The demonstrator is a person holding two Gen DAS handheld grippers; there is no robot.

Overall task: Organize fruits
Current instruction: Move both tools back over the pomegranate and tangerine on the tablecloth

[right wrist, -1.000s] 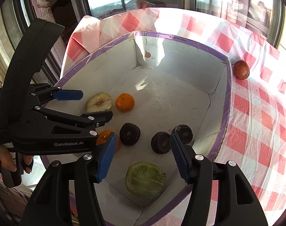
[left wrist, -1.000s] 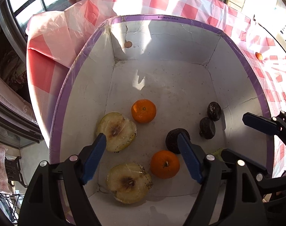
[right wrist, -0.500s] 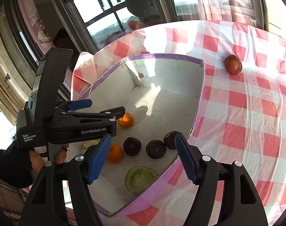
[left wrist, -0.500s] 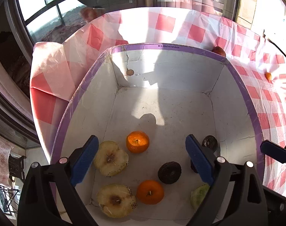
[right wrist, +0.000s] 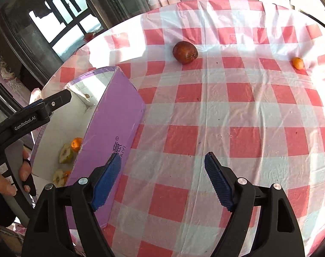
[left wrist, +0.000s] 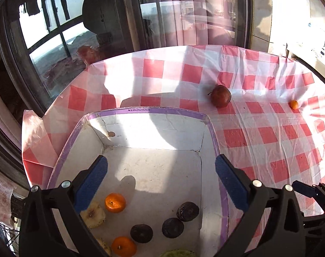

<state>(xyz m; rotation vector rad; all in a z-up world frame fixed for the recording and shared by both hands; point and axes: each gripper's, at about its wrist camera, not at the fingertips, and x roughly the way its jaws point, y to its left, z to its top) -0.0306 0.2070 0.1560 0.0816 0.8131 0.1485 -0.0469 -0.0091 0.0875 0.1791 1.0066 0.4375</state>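
A shallow box with a purple rim (left wrist: 145,110) and white floor holds two oranges (left wrist: 115,202), apple halves (left wrist: 92,214), three dark round fruits (left wrist: 172,227) and a green piece at the near wall. My left gripper (left wrist: 161,162) hangs above the box, its jaws opening with nothing between them. My right gripper (right wrist: 162,160) is over the checked cloth, just right of the box's purple outer wall (right wrist: 111,132), its jaws also opening and empty. A red apple (right wrist: 185,52) and a small orange (right wrist: 297,63) lie on the cloth beyond the box.
The red-and-white checked tablecloth (right wrist: 237,111) covers a round table whose far edge runs near dark window frames. In the right wrist view the left gripper (right wrist: 55,102) and the hand (right wrist: 23,171) holding it reach over the box from the left.
Both grippers have drawn back and risen out of the box with wider jaws. The right one has swung right, off the box and over the cloth.
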